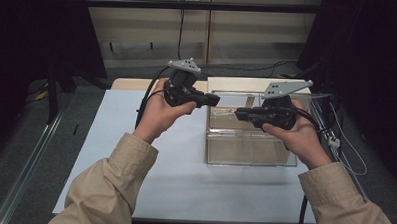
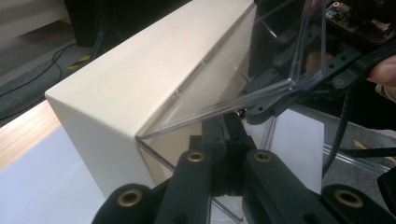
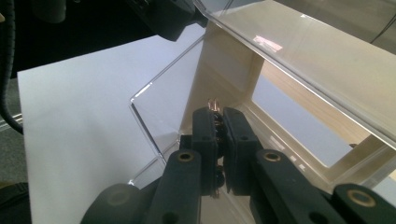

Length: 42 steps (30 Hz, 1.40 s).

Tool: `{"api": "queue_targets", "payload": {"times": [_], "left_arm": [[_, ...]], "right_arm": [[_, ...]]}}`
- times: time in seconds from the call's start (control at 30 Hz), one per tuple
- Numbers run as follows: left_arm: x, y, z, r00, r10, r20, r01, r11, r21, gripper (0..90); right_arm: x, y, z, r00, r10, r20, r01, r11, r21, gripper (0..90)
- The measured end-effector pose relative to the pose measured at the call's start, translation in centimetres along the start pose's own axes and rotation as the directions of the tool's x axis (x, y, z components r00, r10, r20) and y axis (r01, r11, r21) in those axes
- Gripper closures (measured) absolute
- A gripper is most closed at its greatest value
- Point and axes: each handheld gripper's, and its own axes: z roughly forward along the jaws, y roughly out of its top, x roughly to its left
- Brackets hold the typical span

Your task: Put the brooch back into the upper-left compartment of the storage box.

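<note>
In the high view the jaw tips of both grippers are small and dark against the clear box (image 1: 252,129), so their gap is hard to read there. The gripper views settle it. The left gripper (image 1: 213,99) has its jaws pressed together with nothing between them. The right gripper (image 1: 239,113) has its jaws drawn narrow, and a small coppery bit peeks out at their tips in the right gripper view (image 3: 213,103); it is too small to make out what it is or whether it is pinched.

The box's walls are transparent and partly vanish in reflections. It sits right of centre in the high view, on the white sheet (image 1: 150,155) that covers the table. In the left gripper view a clear edge (image 2: 224,105) runs diagonally across the frame, with the other gripper behind it at upper right, blurred through the plastic.

Counted: two grippers, two hands, one clear box, one cream-coloured panel (image 2: 135,79) at the box's far side, and one white sheet.

Around these, the person's beige sleeves (image 1: 109,184) rise from the bottom corners of the high view, and dark cables trail from each gripper. The two grippers point toward each other over the box's upper left part, near but apart.
</note>
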Motion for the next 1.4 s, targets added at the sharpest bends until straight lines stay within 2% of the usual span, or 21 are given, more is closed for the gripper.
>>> {"api": "queue_targets", "payload": {"times": [0.27, 0.33, 0.4, 0.43, 0.47, 0.53, 0.67, 0.8, 0.87, 0.97, 1.03, 1.17, 1.33, 1.4], "left_arm": [[0.0, 0.0, 0.0, 1.0000, 0.000, -0.001, 0.000, 1.0000, 0.002, 90.0], [0.0, 0.0, 0.0, 1.0000, 0.000, 0.000, 0.000, 1.0000, 0.002, 90.0], [0.0, 0.0, -0.1, 1.0000, 0.000, 0.001, 0.000, 1.0000, 0.001, 90.0], [0.0, 0.0, -0.1, 1.0000, -0.002, 0.001, 0.002, 1.0000, 0.003, 90.0], [0.0, -0.1, -0.1, 1.0000, -0.002, 0.000, 0.002, 1.0000, 0.003, 90.0], [0.0, -0.1, -0.1, 1.0000, -0.002, -0.001, 0.002, 1.0000, 0.004, 90.0], [0.0, 0.0, -0.1, 1.0000, 0.000, -0.001, 0.000, 1.0000, 0.004, 90.0], [-0.1, -0.1, 0.0, 1.0000, 0.001, 0.004, -0.001, 1.0000, 0.006, 90.0], [-0.2, -0.1, 0.0, 1.0000, 0.003, 0.008, -0.003, 1.0000, 0.008, 90.0], [-0.3, -0.2, 0.1, 1.0000, -0.001, 0.006, 0.001, 0.9999, 0.011, 90.0], [-0.3, -0.3, 0.2, 1.0000, 0.000, 0.009, 0.000, 0.9999, 0.013, 90.0], [-0.3, -0.5, 0.4, 0.9999, 0.001, 0.010, -0.002, 0.9998, 0.018, 90.0], [-0.4, -0.8, 0.4, 0.9999, -0.001, 0.013, 0.000, 0.9996, 0.028, 90.0], [-0.3, -0.8, 0.4, 0.9999, 0.002, 0.015, -0.003, 0.9996, 0.029, 90.0]], "right_arm": [[0.1, -0.2, 0.5, 0.9997, -0.023, 0.006, 0.023, 1.000, 0.005, 84.6], [0.1, -0.3, 0.6, 0.9996, -0.021, 0.021, 0.021, 1.000, 0.001, 83.7], [0.2, -0.4, 0.7, 0.9999, -0.011, 0.010, 0.011, 1.000, 0.005, 75.6], [0.3, -0.4, 0.8, 0.9998, -0.009, 0.019, 0.009, 1.000, 0.003, 75.3], [0.4, -0.4, 0.8, 1.0000, -0.009, 0.003, 0.009, 1.000, 0.003, 75.5], [0.5, -0.5, 0.8, 0.9999, -0.010, 0.006, 0.010, 1.000, 0.007, 73.1], [1.0, -0.5, 0.4, 0.9994, 0.012, -0.032, -0.013, 1.000, -0.012, 67.4], [1.7, -0.5, 0.0, 0.9968, 0.044, -0.067, -0.047, 0.998, -0.035, 56.6], [2.0, -0.7, -0.2, 0.9944, 0.067, -0.082, -0.070, 0.997, -0.042, 48.2], [2.3, -1.2, -0.3, 0.9897, 0.091, -0.110, -0.097, 0.994, -0.050, 41.4], [2.6, -1.5, -0.3, 0.9892, 0.094, -0.112, -0.099, 0.994, -0.039, 35.5], [3.0, -2.3, -0.4, 0.9866, 0.107, -0.124, -0.112, 0.993, -0.037, 31.2], [3.4, -2.9, -0.7, 0.9883, 0.103, -0.113, -0.108, 0.993, -0.046, 23.4], [3.5, -3.1, -1.0, 0.9890, 0.098, -0.111, -0.104, 0.993, -0.054, 23.0]]}}
